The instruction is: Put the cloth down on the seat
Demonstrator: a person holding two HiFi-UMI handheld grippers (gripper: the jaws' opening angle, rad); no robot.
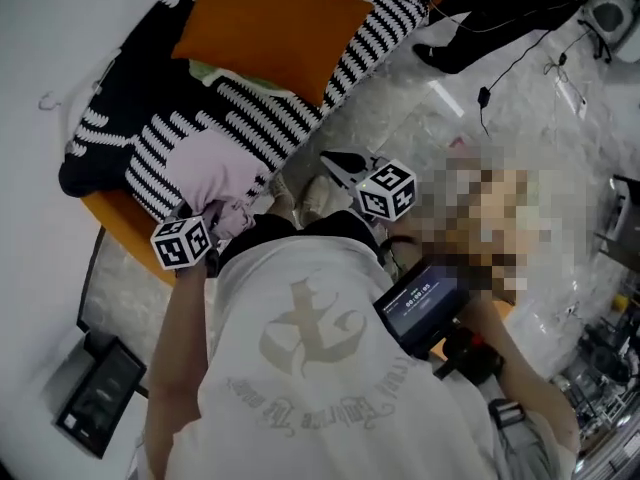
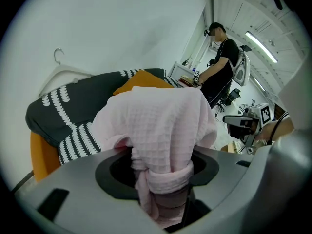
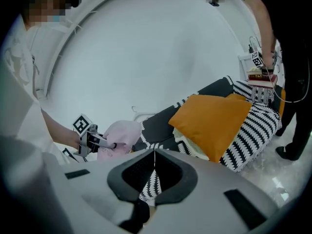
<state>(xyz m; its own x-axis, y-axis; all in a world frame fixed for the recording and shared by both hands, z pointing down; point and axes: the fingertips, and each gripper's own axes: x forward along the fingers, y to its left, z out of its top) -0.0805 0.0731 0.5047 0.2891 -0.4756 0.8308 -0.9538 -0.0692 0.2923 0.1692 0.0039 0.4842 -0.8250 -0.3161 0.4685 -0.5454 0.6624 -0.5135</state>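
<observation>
Left gripper (image 2: 163,191): closed on the pink cloth (image 2: 161,126). A gathered fold of the waffle-weave fabric is pinched between the jaws, and the rest is bunched up in front of them. Right gripper (image 3: 155,152): jaws together, tips meeting, nothing between them. It is held off to the side, well apart from the cloth. In the head view, the cloth (image 1: 215,173) is at the near end of the seat (image 1: 120,218), over the striped throw (image 1: 240,118) that covers it, with the orange cushion (image 1: 265,23) farther along. The right gripper view shows the bundle gathered at the left gripper's tip, just above or against the throw. Whether it touches cannot be determined. Task status: the cloth has been carried to the seat but is not yet released. Remaining steps, as judged from these views: lower the bundle until the throw bears it, open the left gripper, then draw the jaws clear without dragging the fabric.
</observation>
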